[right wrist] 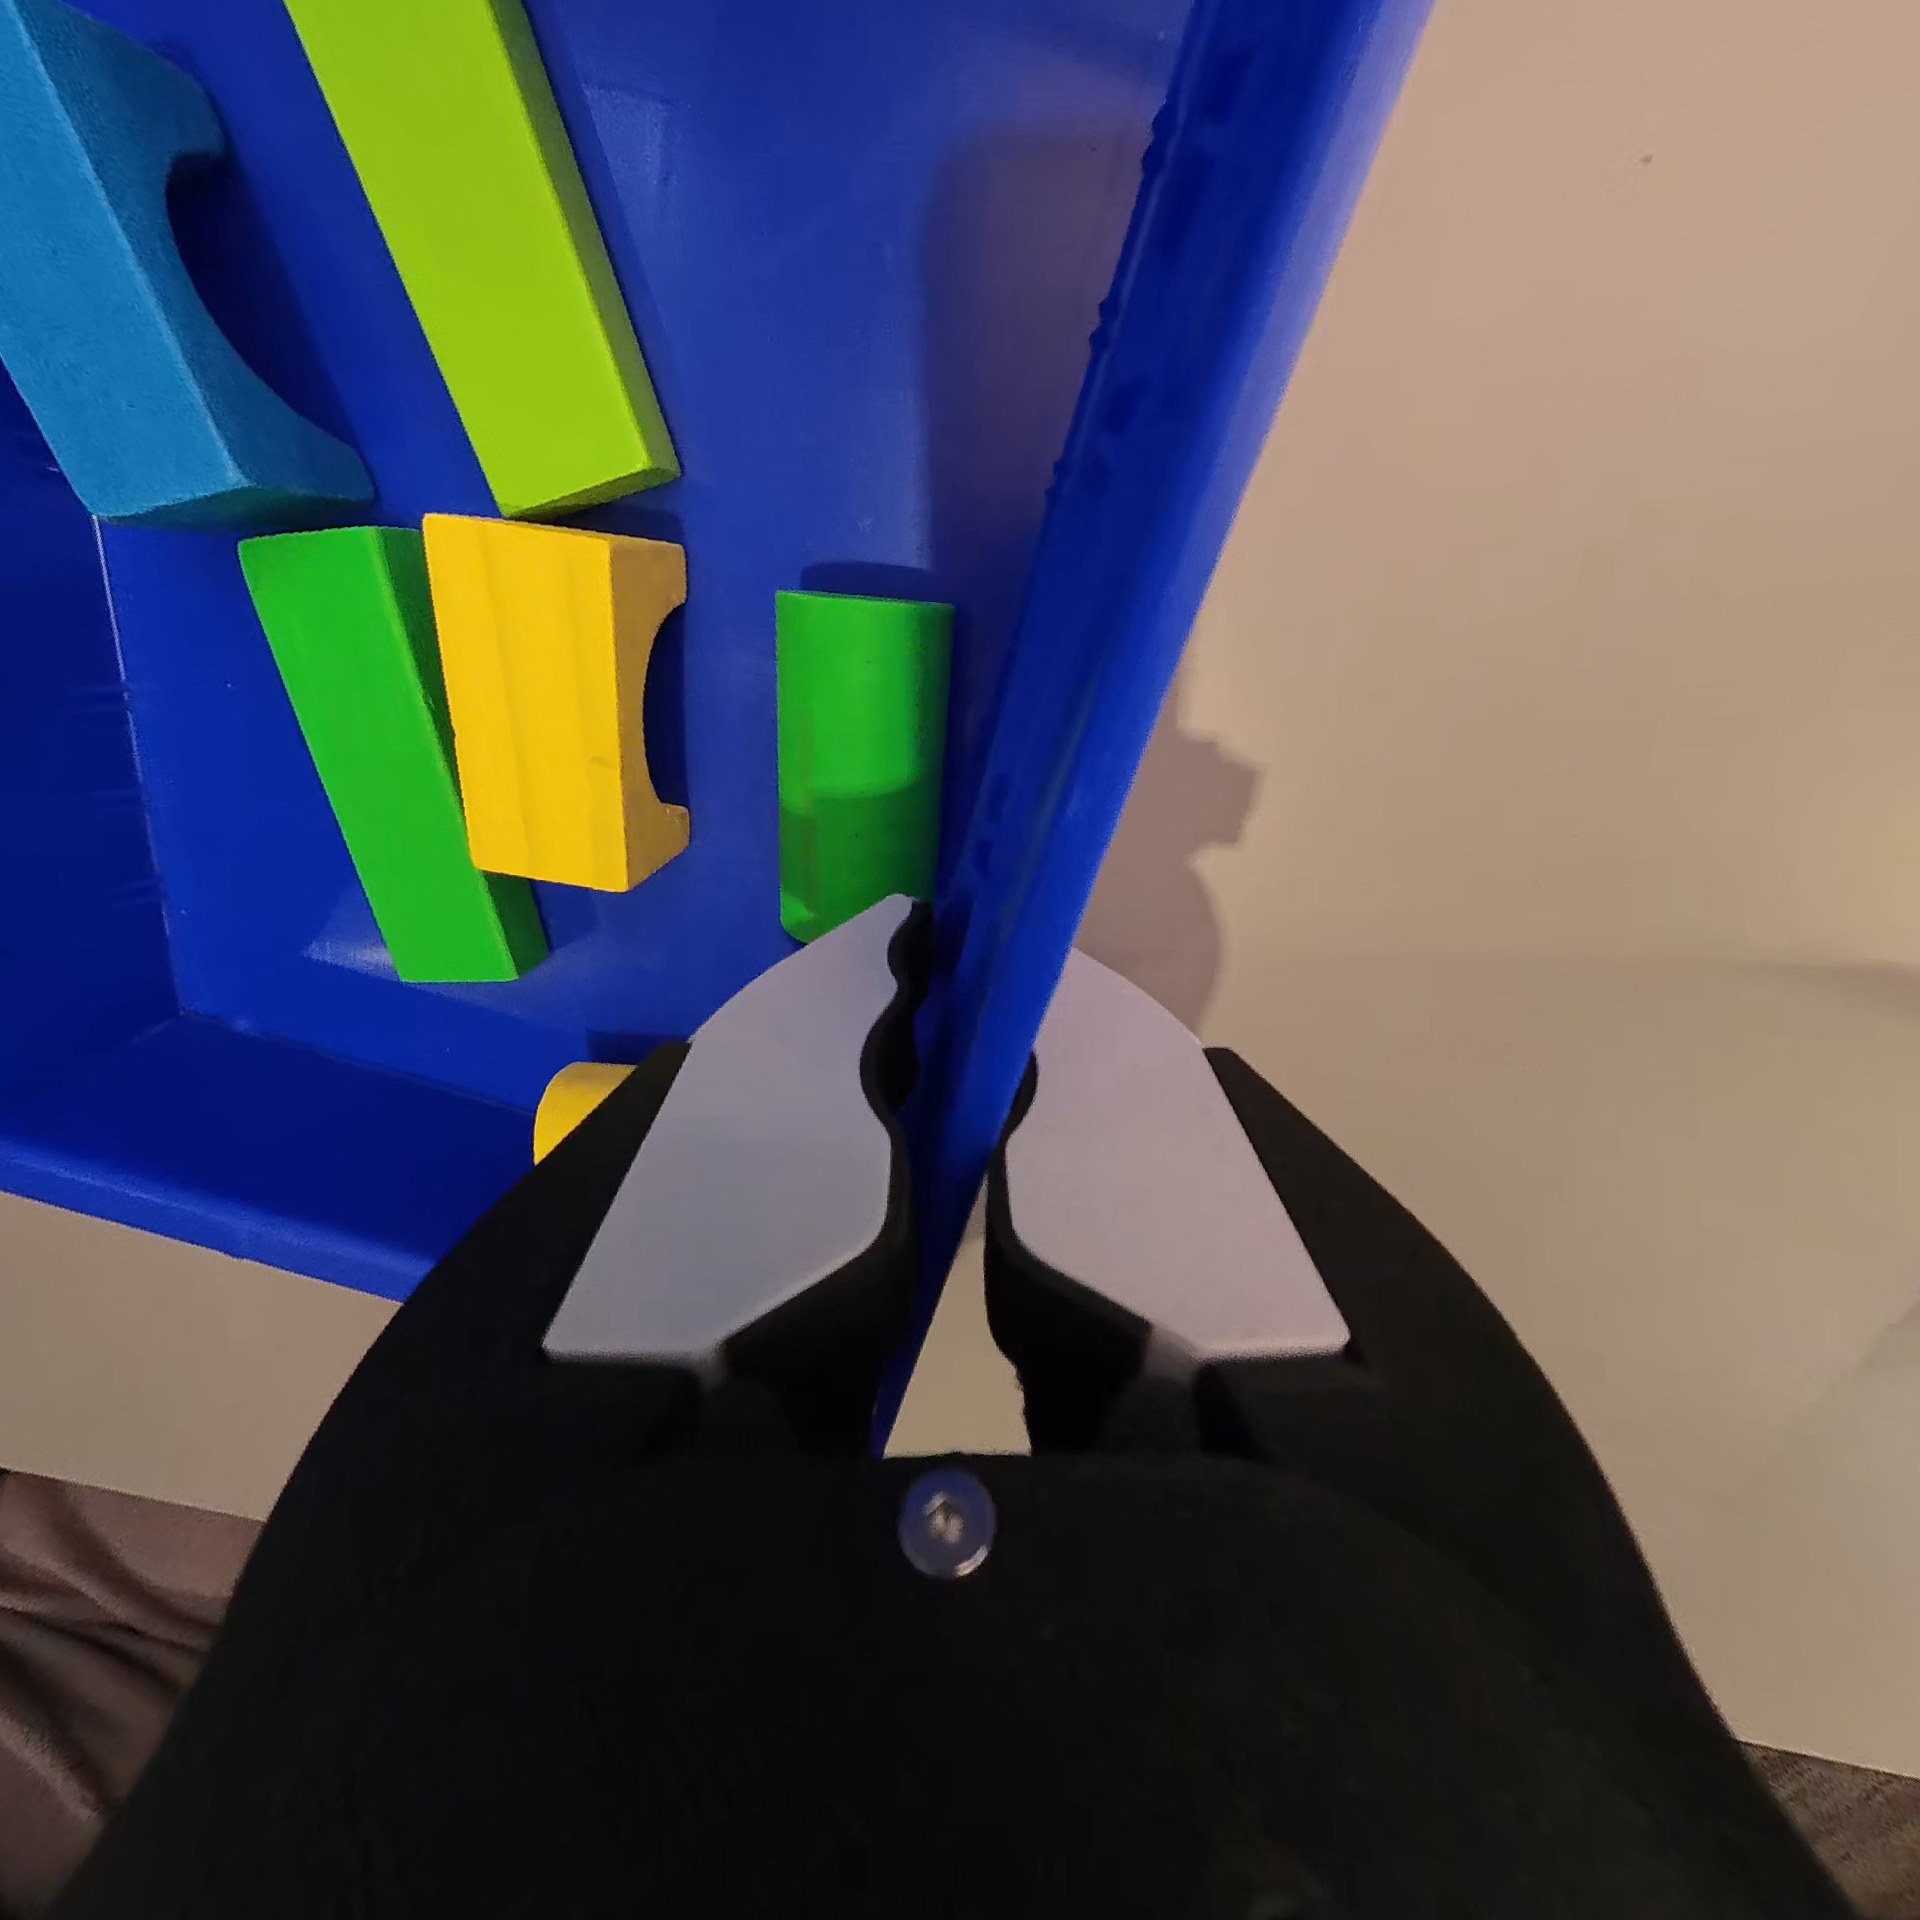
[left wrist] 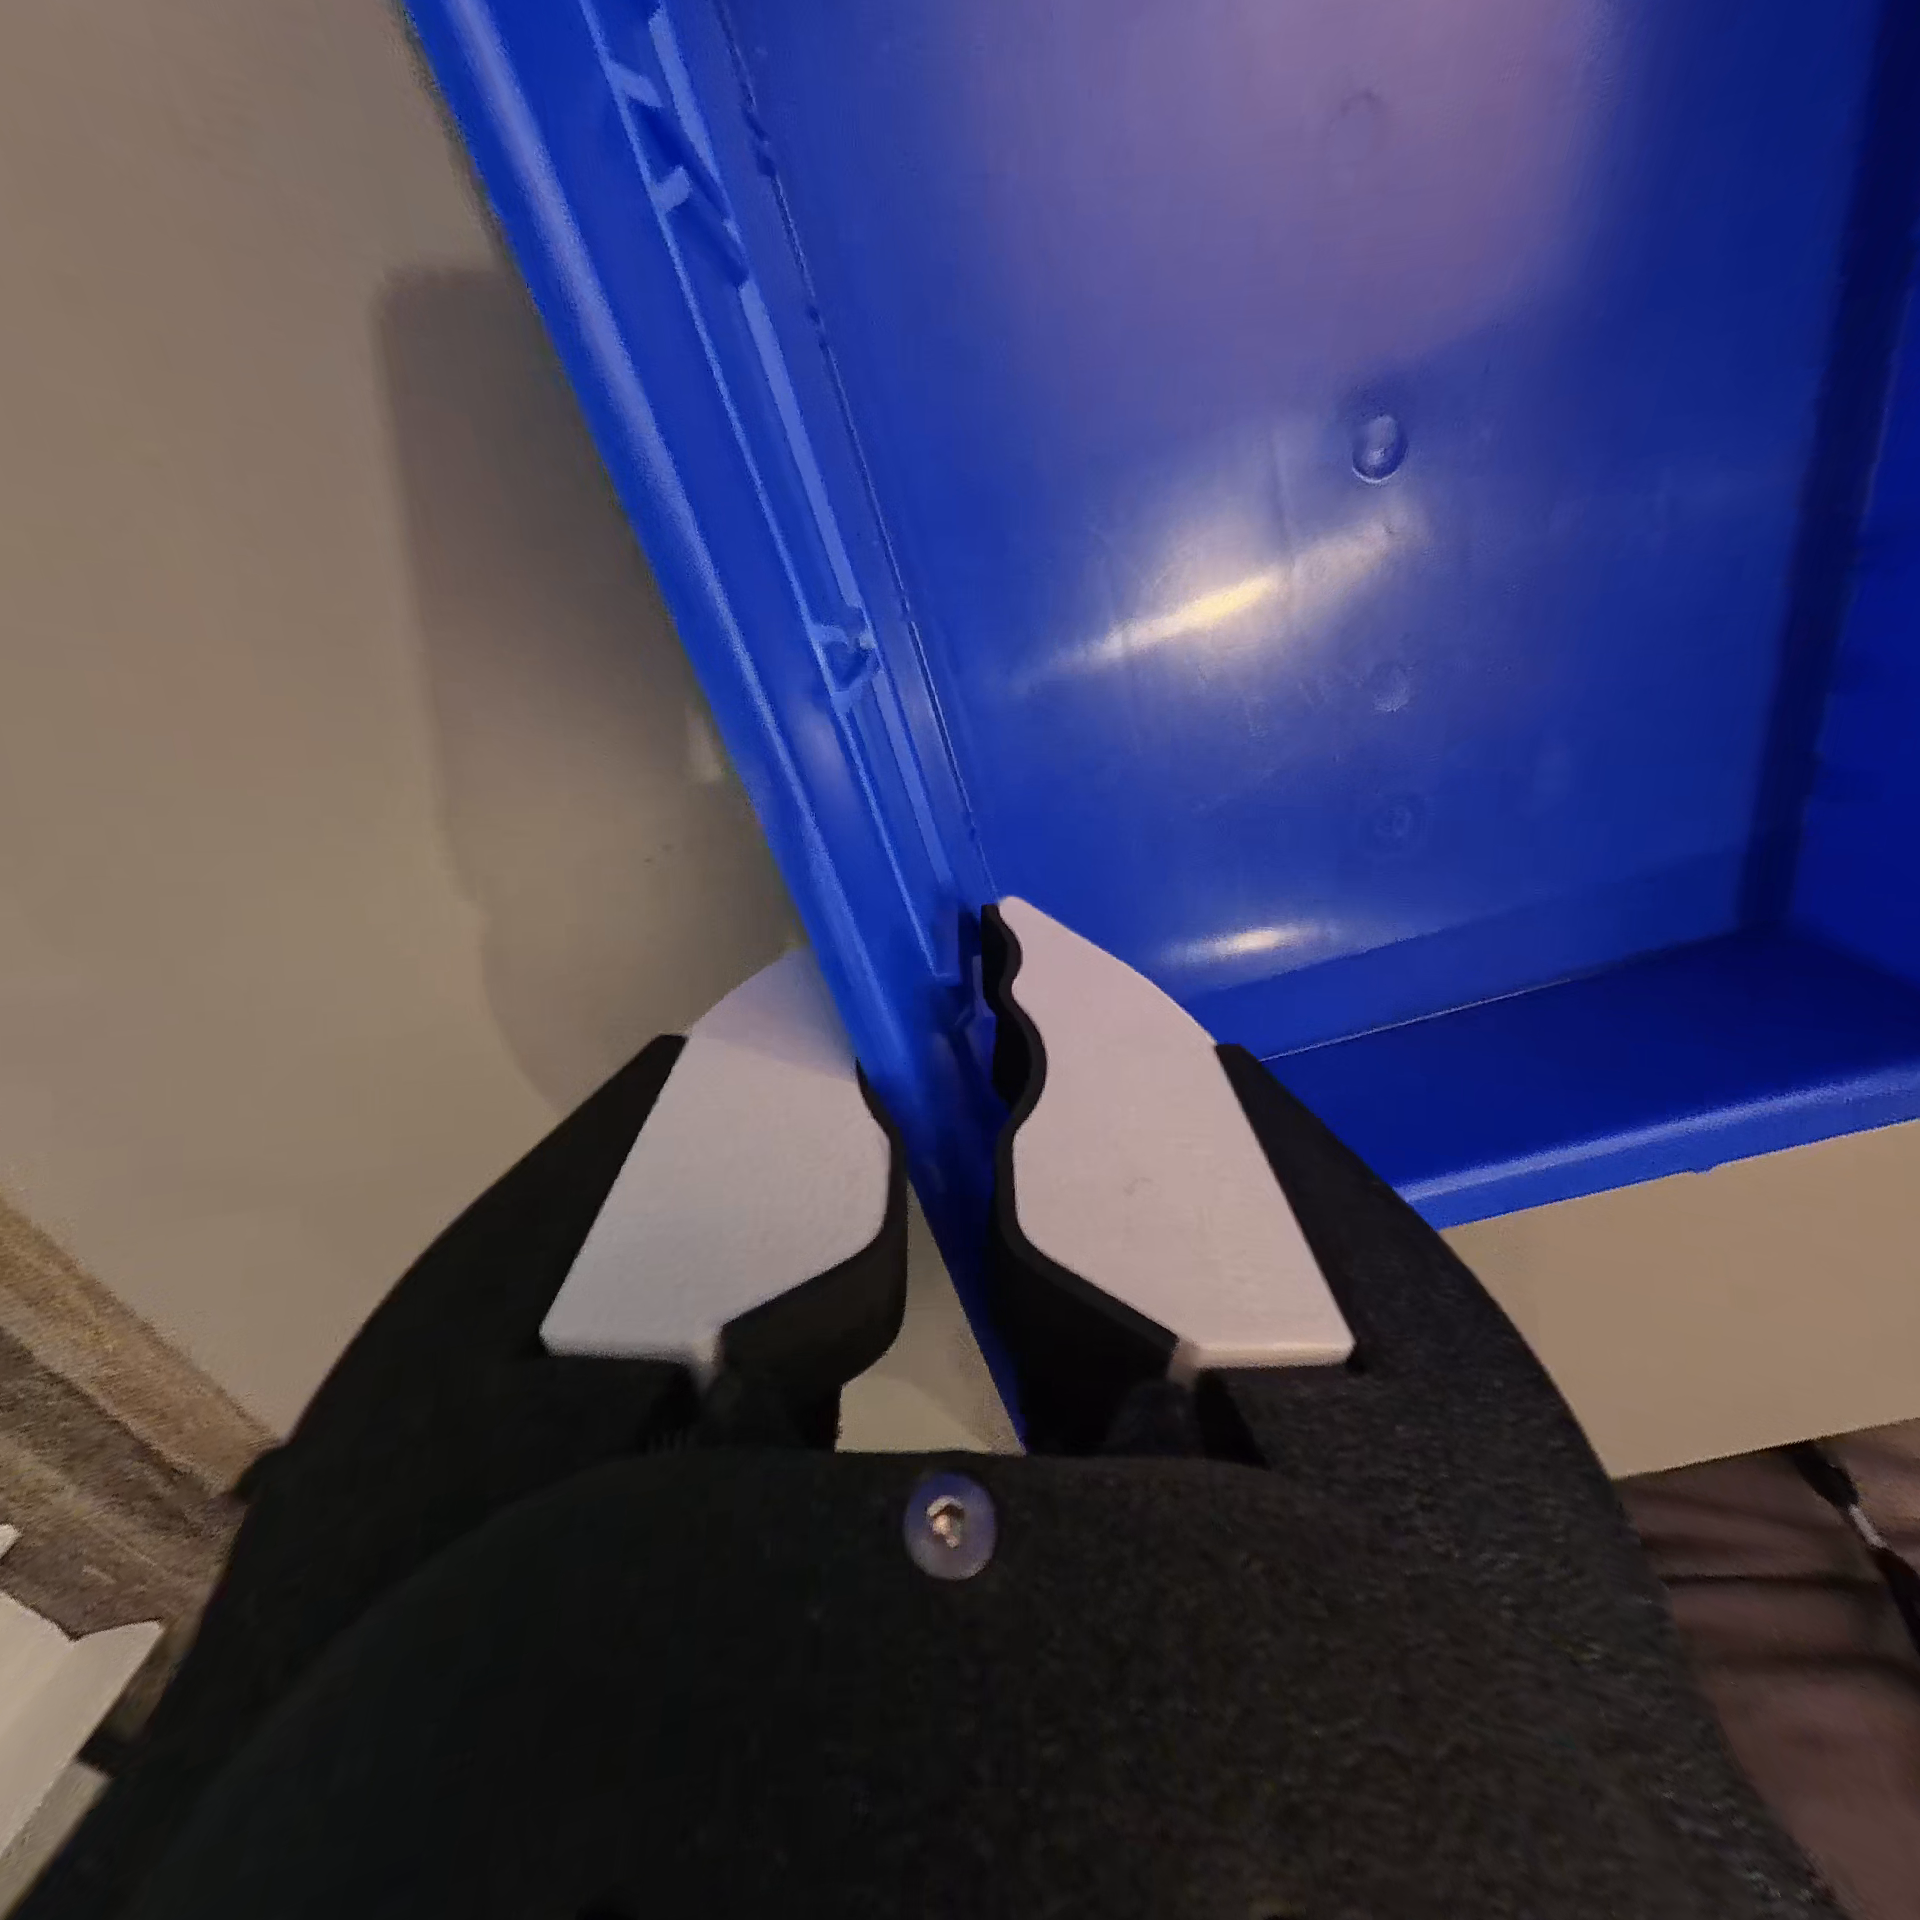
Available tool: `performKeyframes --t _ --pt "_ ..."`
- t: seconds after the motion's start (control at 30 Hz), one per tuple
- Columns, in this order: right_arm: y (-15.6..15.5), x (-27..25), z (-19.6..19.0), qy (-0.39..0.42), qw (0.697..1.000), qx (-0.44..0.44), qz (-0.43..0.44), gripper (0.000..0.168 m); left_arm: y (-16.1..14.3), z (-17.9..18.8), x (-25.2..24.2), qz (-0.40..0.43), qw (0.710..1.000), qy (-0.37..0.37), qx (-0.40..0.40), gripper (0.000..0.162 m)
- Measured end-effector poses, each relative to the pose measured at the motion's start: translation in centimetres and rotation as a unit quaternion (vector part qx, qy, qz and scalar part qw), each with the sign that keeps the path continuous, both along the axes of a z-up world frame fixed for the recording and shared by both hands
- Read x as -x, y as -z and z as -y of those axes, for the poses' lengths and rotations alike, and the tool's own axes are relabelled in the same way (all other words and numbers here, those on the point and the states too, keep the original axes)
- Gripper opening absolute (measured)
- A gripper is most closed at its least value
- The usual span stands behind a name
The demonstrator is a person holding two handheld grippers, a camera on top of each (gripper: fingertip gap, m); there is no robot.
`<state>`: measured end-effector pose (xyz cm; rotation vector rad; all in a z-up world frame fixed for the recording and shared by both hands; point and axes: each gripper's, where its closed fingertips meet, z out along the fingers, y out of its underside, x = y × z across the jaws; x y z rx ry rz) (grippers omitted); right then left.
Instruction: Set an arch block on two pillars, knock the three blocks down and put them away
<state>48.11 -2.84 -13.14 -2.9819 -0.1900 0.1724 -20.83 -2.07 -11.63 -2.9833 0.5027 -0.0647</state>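
Only the right wrist view shows blocks (right wrist: 561,701) inside the blue bin (right wrist: 1174,520); each hand-held gripper (left wrist: 940,1049) (right wrist: 971,1039) pinches a wall.

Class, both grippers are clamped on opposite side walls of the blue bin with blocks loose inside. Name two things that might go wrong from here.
1. The left gripper and right gripper each pinch only a thin wall of the blue bin, so a wall might slip free if the bin is lifted.
2. The yellow arch block, green cylinder and the other blocks lie loose, so tilting could slide them around or out.
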Motion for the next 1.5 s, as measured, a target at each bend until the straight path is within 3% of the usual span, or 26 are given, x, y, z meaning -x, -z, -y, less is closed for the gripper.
performKeyframes --t 0.23,0.53,0.7,1.07,1.17,1.3,1.37,1.5 --pt "-0.1 3.6 -0.1 -0.012 1.000 -0.002 0.003 0.010 0.0 -0.4 -4.9 0.008 1.000 0.017 0.009 0.011" --pt "-0.2 9.4 0.7 -0.055 0.998 0.022 0.004 0.014 0.2 -0.1 -10.3 -0.046 0.997 0.062 0.005 0.026" --pt "-1.1 9.4 -1.6 -0.040 0.999 -0.002 0.027 0.017 0.3 0.4 -13.1 -0.056 0.994 0.093 0.001 0.037" --pt "-0.5 8.9 -2.7 -0.003 0.997 0.072 0.034 0.019 0.3 0.7 -18.6 -0.020 0.989 0.146 -0.023 0.047" --pt "-0.2 8.4 -2.8 0.007 0.995 0.087 0.039 0.019 0.4 0.4 -19.1 -0.042 0.985 0.164 -0.039 0.051" --pt "1.1 8.5 -2.9 0.020 0.993 0.110 0.029 0.016 0.3 0.6 -19.6 -0.012 0.984 0.176 -0.031 0.053" --pt "1.4 9.0 -2.9 0.023 0.993 0.116 0.010 0.005 -0.3 0.6 -19.9 0.015 0.983 0.179 -0.033 0.050" --pt "1.4 9.0 -2.9 0.017 0.992 0.122 -0.005 0.006 -2.9 0.4 -19.7 0.058 0.978 0.187 -0.067 0.047"
